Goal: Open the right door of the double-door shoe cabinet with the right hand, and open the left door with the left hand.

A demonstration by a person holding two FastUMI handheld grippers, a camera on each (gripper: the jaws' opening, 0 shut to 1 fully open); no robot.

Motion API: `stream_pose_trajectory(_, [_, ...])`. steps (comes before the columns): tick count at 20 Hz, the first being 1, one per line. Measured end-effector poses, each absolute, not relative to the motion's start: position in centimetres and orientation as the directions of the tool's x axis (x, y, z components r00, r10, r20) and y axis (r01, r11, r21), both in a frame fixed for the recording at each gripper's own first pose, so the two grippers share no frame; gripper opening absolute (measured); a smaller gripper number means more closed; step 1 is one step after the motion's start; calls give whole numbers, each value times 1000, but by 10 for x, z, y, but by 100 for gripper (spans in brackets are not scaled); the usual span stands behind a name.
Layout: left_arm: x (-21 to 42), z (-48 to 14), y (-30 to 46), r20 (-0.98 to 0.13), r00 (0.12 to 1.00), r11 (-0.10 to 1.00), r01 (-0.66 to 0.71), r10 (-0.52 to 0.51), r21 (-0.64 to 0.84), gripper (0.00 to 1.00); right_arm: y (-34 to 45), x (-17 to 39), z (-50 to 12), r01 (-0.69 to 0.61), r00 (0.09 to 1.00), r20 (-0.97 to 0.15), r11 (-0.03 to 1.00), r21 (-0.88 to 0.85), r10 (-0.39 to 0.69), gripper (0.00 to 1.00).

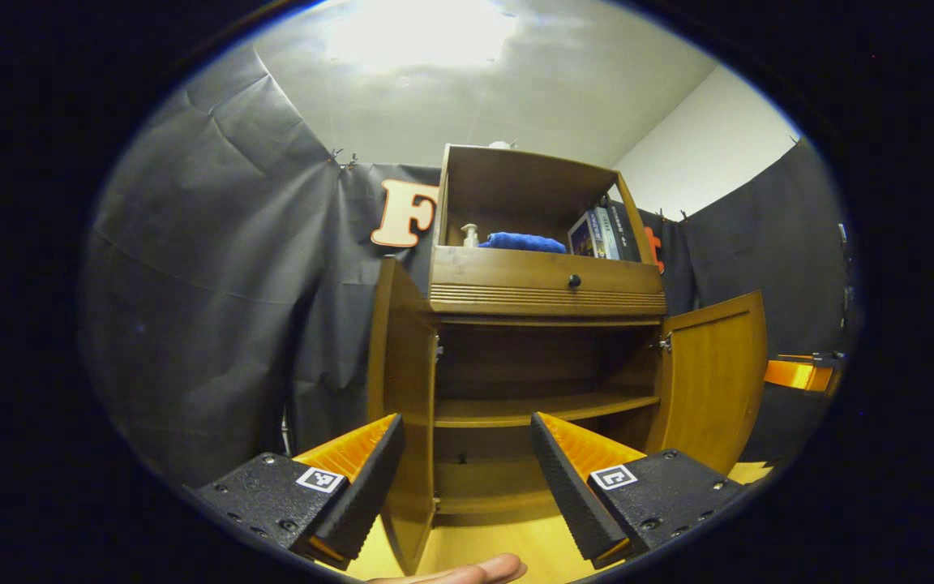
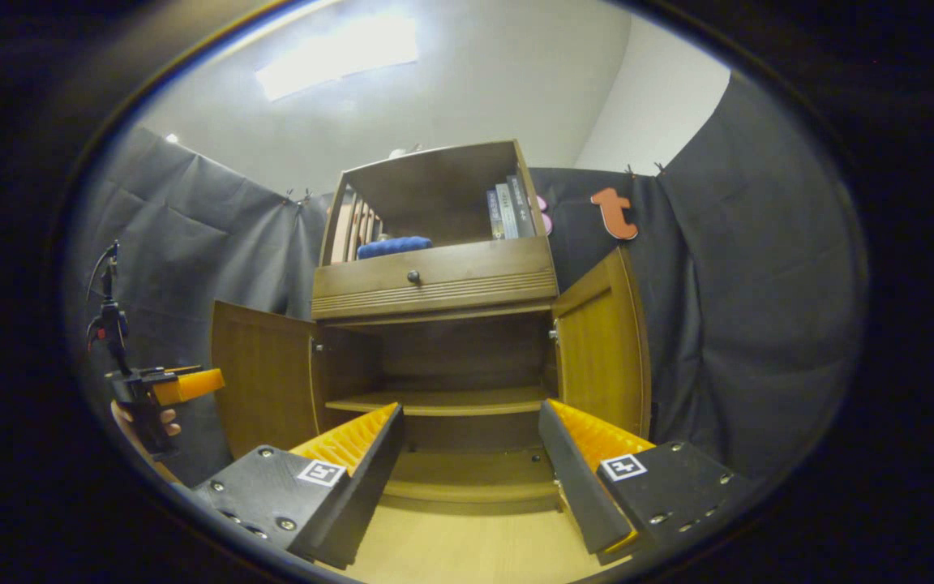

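The wooden shoe cabinet (image 1: 548, 284) stands ahead with both lower doors swung wide. Its left door (image 1: 402, 381) stands edge-on just beyond my left gripper (image 1: 467, 442), which is open and holds nothing. The right door (image 1: 714, 377) hangs open on the far side. In the right gripper view the right door (image 2: 601, 345) is just past my right gripper (image 2: 471, 434), open and empty, and the left door (image 2: 268, 377) stands open across from it. Inside, a bare shelf (image 2: 443, 401) shows. The left gripper (image 2: 171, 388) appears far left in a hand.
Above the doors sit a drawer with a dark knob (image 1: 574, 281) and an open shelf with a blue cloth (image 1: 522, 242), a small bottle (image 1: 470, 235) and books (image 1: 601, 231). Black cloth walls close both sides. A fingertip (image 1: 467, 572) shows low over the light wooden floor (image 2: 467, 543).
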State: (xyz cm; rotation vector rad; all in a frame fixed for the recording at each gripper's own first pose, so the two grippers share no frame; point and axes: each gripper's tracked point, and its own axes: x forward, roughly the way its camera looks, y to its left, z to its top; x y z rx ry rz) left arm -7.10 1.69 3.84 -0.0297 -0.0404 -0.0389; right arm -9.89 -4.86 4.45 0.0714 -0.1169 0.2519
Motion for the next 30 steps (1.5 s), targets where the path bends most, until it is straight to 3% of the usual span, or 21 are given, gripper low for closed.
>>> stream_pose_trajectory(2, [-62,42,-4,55,996,995,74,-70,-69,94,-58,-97,59,-215,965,166,975,56,204,98])
stream_pose_trajectory(3, [-57,43,-12,57,996,993,79,-75,-82,94,-61,-95,64,-198,965,186,978,59,184,94])
stream_pose_trajectory(5, [-45,46,-20,72,995,992,70,-63,-102,94,-66,-95,75,-184,962,221,980,79,162,98])
stream_pose_trajectory(9, [-12,37,-40,62,998,992,38,-31,-117,93,-79,-87,91,-149,958,260,985,87,122,98])
stream_pose_trajectory(14, [21,18,-84,48,991,987,130,-126,-95,99,-89,-74,110,-86,933,355,993,77,54,98])
stream_pose_trajectory(15, [26,13,-86,50,990,987,134,-130,-86,93,-92,-70,110,-69,929,368,995,75,37,93])
stream_pose_trajectory(16, [32,5,-89,45,990,988,137,-134,-73,96,-94,-62,108,-52,929,370,996,74,21,98])
stream_pose_trajectory(18, [46,-14,-94,5,991,991,131,-131,-37,96,-91,-46,103,-44,933,359,996,82,12,100])
stream_pose_trajectory(19, [52,-21,-94,-8,993,992,122,-122,-16,96,-89,-36,98,-40,938,346,996,82,9,93])
stream_pose_trajectory(20, [58,-26,-95,-13,993,993,114,-114,2,95,-85,-26,93,-40,943,333,996,74,13,98])
stream_pose_trajectory(30, [116,-78,-83,-135,989,998,67,-64,12,96,-32,80,8,-95,989,109,995,-17,97,100])
